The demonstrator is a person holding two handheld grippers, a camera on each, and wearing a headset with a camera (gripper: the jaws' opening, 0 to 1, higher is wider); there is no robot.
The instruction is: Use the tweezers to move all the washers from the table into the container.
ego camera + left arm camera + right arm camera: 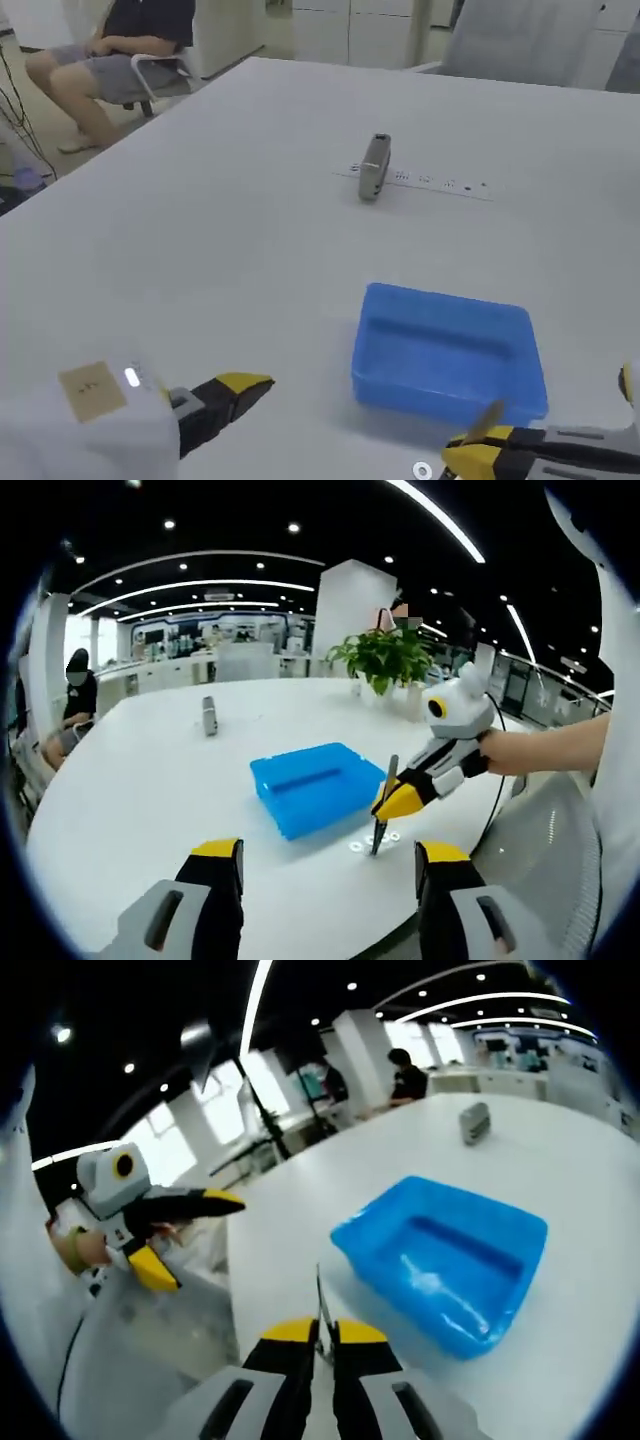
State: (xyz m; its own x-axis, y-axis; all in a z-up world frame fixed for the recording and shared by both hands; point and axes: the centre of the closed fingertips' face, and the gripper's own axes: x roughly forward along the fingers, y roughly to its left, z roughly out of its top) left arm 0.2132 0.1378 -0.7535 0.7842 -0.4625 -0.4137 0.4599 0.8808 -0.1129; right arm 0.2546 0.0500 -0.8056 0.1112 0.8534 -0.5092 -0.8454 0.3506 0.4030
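One broad white table [200, 240] — work surface. Blue rectangular plastic container [445, 395] rests on it. Left gripper [328, 875] hovers low over table, jaws spread, holding nothing. Right gripper [322, 1332] is clamped on thin metal tweezers [391, 772], held steeply with tips down by container's near corner. Few small flat metal washers [372, 841] lie on table just beside container, at tweezer tips. Likely light, thin, slick — prone to skating. Best pinched across rim or through hole. Tweezers slender, springy; may twist in jaws.

Bright, even light from ceiling strips [440, 520], faint shadows on the white table [200, 250], fisheye bending at edges.
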